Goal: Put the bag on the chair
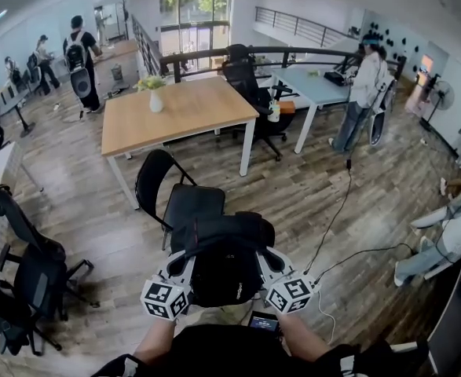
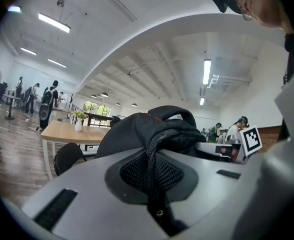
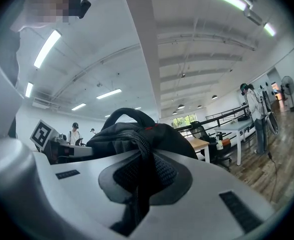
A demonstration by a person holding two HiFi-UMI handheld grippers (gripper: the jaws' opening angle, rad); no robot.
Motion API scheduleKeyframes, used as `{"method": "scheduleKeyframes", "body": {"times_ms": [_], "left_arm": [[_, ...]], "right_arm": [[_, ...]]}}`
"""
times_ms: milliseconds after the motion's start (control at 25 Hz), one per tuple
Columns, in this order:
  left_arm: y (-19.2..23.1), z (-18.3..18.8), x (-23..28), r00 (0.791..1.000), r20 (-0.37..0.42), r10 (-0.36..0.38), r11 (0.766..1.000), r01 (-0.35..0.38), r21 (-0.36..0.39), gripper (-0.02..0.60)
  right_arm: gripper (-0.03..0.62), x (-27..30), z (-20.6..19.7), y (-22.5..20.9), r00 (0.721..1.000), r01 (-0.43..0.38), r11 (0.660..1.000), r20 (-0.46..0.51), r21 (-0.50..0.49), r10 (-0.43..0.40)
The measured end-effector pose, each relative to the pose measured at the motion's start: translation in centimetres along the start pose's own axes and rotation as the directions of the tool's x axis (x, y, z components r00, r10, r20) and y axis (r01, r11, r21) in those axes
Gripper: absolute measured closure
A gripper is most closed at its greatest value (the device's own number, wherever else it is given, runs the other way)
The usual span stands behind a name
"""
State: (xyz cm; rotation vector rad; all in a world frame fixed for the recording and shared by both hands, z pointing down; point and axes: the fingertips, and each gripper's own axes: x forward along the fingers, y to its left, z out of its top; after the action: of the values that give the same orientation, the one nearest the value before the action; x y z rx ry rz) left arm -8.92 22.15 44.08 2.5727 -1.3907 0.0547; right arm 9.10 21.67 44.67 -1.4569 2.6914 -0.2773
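Note:
A black backpack [image 1: 224, 259] hangs between my two grippers, low in the head view, just in front of a black chair [image 1: 184, 201]. My left gripper [image 1: 184, 262] is shut on the bag's left side, and its own view shows black fabric and a zipper seam [image 2: 154, 174] pinched between the jaws. My right gripper [image 1: 266, 262] is shut on the right side, with the bag [image 3: 136, 144] filling the gap between its jaws. The bag's carry handle [image 2: 174, 111] stands up at the top. The chair's seat lies just beyond the bag.
A wooden table [image 1: 175, 112] with a white vase [image 1: 156, 100] stands behind the chair. Black office chairs [image 1: 26, 273] sit at the left. People stand at the back left [image 1: 81, 53] and back right [image 1: 364, 85]. A cable [image 1: 336, 210] runs over the wooden floor at the right.

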Motion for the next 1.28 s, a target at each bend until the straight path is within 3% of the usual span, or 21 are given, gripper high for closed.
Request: {"method": "scheduleKeyframes", "body": {"times_ms": [400, 880, 1120, 1280], "left_arm": [[5.4, 1.4, 8.2, 0.997, -0.011, -0.081, 0.995, 0.08, -0.056, 0.563], [12.2, 3.8, 16.7, 0.993, 0.007, -0.119, 0.993, 0.119, -0.011, 0.563], [13.7, 4.9, 19.5, 0.988, 0.001, -0.152, 0.988, 0.152, -0.033, 0.563], [14.2, 5.5, 21.8, 0.986, -0.001, -0.164, 0.986, 0.164, -0.021, 0.563]], "right_arm": [[0.569, 7.9, 0.8, -5.0, 1.0, 0.018, 1.0, 0.0, 0.021, -0.018], [0.569, 16.8, 1.6, -9.4, 0.998, 0.061, 0.998, 0.007, 0.016, -0.062], [0.568, 19.4, 2.1, -11.4, 0.997, 0.079, 0.993, -0.01, 0.085, -0.079], [0.569, 20.5, 2.5, -13.0, 0.996, 0.089, 0.993, -0.006, 0.081, -0.089]]}}
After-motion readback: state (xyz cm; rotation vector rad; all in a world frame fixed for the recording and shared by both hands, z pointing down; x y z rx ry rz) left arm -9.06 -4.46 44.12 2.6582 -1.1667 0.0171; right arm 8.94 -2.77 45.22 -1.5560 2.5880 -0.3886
